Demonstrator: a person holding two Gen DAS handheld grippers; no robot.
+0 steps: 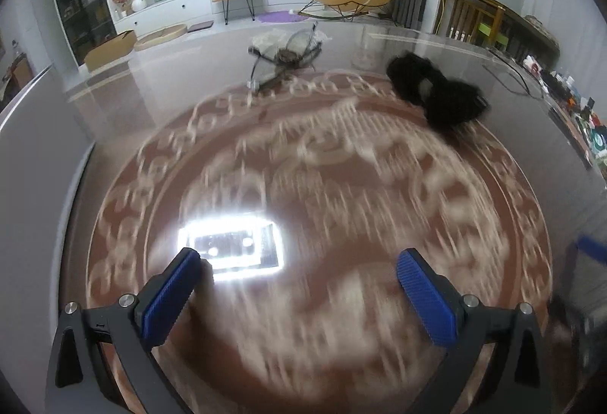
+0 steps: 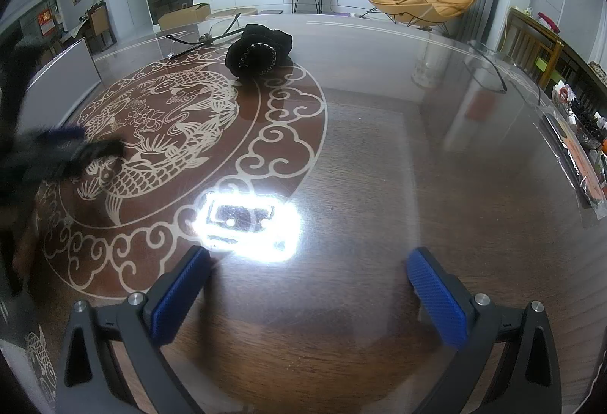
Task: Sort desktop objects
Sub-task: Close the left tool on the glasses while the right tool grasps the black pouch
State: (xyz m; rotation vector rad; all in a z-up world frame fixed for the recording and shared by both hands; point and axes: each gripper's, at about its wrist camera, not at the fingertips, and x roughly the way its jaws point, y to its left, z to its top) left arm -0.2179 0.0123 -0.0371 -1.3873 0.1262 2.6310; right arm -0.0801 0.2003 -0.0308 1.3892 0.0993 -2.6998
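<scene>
On the far part of the glass-topped table (image 2: 379, 156) I see a black fluffy object (image 2: 260, 49) and, just behind it, a thin wire-like thing (image 2: 205, 39) that I cannot identify. My left view is blurred, so the red pattern (image 1: 303, 186) is smeared. Both my left gripper (image 1: 299, 285) and right gripper (image 2: 309, 285) stand wide apart, holding nothing, above the lamp glare (image 2: 246, 220).

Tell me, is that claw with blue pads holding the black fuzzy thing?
No, the black fuzzy thing lies far across the table, and the right gripper is open and empty.
</scene>
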